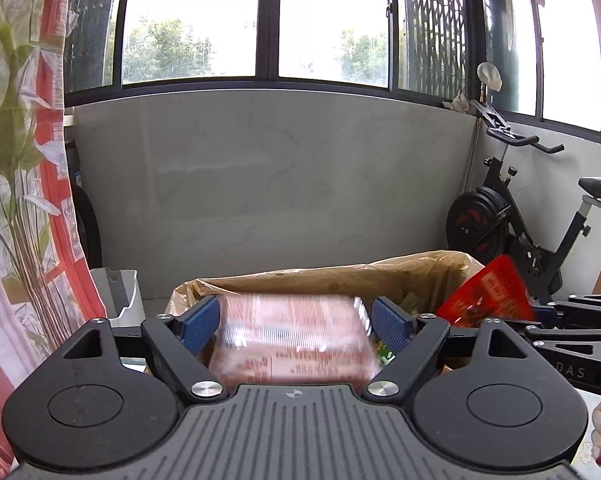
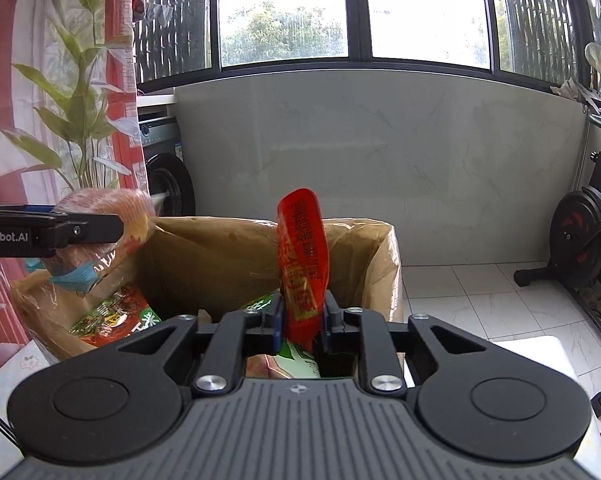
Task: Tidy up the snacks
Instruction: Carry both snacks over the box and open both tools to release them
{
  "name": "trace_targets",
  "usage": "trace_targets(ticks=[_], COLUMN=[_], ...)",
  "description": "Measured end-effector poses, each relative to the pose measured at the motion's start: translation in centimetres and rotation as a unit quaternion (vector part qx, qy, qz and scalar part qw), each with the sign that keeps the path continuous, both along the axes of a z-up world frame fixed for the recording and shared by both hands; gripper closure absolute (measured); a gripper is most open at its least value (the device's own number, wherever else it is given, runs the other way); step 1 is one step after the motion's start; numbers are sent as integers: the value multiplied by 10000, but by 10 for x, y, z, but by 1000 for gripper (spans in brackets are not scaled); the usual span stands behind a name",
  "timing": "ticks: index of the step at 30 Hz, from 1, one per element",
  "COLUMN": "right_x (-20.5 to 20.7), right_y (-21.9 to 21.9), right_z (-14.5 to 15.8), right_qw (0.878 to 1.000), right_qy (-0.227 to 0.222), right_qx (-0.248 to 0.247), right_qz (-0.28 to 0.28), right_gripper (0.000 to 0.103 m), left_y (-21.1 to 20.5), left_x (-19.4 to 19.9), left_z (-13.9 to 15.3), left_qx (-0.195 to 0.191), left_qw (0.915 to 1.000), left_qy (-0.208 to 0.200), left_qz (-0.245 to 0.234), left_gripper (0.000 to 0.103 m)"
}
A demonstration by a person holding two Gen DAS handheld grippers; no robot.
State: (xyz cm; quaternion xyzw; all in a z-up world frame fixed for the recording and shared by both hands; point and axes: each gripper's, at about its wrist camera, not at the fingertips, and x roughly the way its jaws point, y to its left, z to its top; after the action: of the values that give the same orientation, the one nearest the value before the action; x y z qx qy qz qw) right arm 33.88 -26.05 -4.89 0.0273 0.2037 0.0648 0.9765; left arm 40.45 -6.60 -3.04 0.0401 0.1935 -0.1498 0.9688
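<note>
A brown cardboard box (image 2: 220,248) lined with clear plastic holds several snack packs, among them a green and red pack (image 2: 116,316). My left gripper (image 1: 296,326) has its jaws wide apart around a pink-orange snack pack (image 1: 292,340), which is blurred with motion; a small gap shows at each pad. The same pack (image 2: 112,208) shows over the box's left rim in the right wrist view. My right gripper (image 2: 302,320) is shut on a red snack packet (image 2: 303,252), held upright over the box. That packet (image 1: 486,296) also shows in the left wrist view.
The box (image 1: 380,276) stands on a table with a pale floral cloth (image 2: 24,364). A red and white curtain (image 1: 56,200) hangs on the left. A grey wall, an exercise bike (image 1: 532,220) and a washing machine (image 2: 168,184) stand behind. White tiled floor (image 2: 480,300) lies to the right.
</note>
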Motion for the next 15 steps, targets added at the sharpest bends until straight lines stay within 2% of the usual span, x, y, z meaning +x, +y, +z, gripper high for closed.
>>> trace_targets(ticks=[1, 4, 10, 15], right_x=[-2, -4, -27, -57], right_y=[-1, -1, 2, 7], right_z=[-1, 1, 8, 11], right_qw=[10000, 10000, 9992, 9974], right_qy=[-16, -26, -319, -598], right_qx=[-20, 15, 224, 368], right_qz=[7, 10, 80, 148], right_gripper=[74, 64, 64, 64], left_y=[0, 5, 28, 46], left_x=[1, 1, -24, -53], left_z=[-2, -2, 4, 11], left_qx=[-2, -83, -279, -285], left_qw=[10000, 10000, 9996, 9994], left_qy=[2, 15, -59, -181], left_qz=[20, 17, 91, 102], left_gripper=[14, 14, 15, 15])
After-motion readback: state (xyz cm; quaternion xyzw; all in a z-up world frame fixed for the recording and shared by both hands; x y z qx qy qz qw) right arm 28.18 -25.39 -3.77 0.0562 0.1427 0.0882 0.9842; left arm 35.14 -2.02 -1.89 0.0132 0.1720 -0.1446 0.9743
